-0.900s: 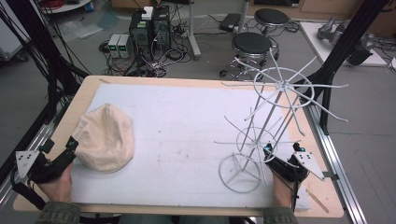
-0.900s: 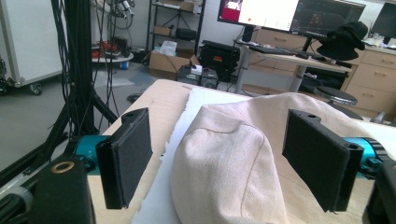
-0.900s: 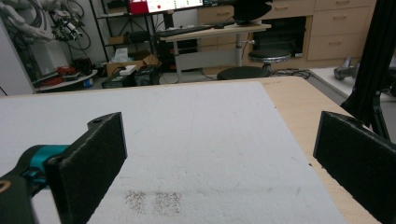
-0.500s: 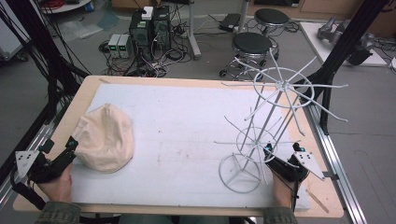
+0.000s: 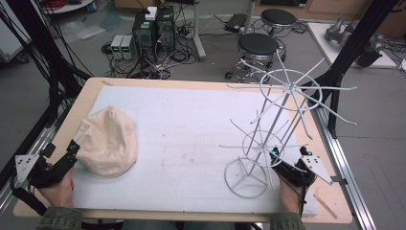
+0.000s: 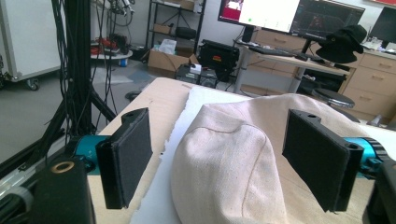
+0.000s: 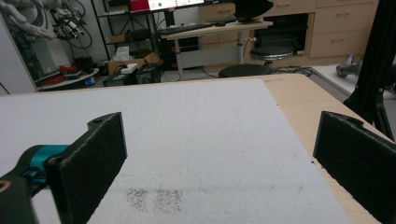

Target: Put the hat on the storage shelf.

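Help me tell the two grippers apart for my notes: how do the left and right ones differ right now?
The left gripper has the cream hat between its jaws; the right gripper has bare white mat ahead. The left sits by the hat, the right beside the wire rack. Both are open.

Grey floor fills the upper part of the high view — two black stools upper middle, computer towers and tangled cables upper left. In the left gripper view, a desk with monitors stands upper right — wooden drawers beside it.
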A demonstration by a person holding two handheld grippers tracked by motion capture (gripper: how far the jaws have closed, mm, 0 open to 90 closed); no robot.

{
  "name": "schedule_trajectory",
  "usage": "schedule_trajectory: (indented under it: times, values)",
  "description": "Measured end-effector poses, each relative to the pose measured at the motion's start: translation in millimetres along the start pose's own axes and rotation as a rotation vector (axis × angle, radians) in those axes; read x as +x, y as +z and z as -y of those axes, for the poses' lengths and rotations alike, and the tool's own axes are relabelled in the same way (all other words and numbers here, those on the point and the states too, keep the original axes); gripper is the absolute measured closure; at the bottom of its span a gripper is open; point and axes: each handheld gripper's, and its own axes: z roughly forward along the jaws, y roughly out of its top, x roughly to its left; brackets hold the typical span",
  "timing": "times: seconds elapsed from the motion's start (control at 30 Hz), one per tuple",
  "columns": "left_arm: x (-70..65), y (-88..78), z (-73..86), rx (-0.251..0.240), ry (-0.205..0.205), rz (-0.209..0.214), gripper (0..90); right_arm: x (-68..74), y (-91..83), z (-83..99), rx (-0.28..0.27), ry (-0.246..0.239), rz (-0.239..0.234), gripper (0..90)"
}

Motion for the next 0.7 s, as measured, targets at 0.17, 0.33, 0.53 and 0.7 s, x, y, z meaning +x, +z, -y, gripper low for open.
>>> schedule_trajectory:
  times: [0.17,0.33,0.53,0.7]
  values:
    - [-0.1,0.0,-0.1,-0.002,-0.001,0.001,24.0,0.0,0.2,0.1,-0.001,-0.002,0.002,1.6]
    - [0.1,-0.1,-0.6,-0.006,-0.014,0.002,24.0,0.0,0.3,0.3,0.002,0.001,0.001,1.6]
    - [2.1,1.6,-2.8,-0.011,-0.079,0.011,24.5,0.1,-0.6,-0.1,0.001,0.010,0.002,1.6]
    - [-3.2,3.7,-11.0,-0.019,-0.084,0.027,25.0,0.4,-0.2,-0.2,-0.001,0.010,-0.002,1.6]
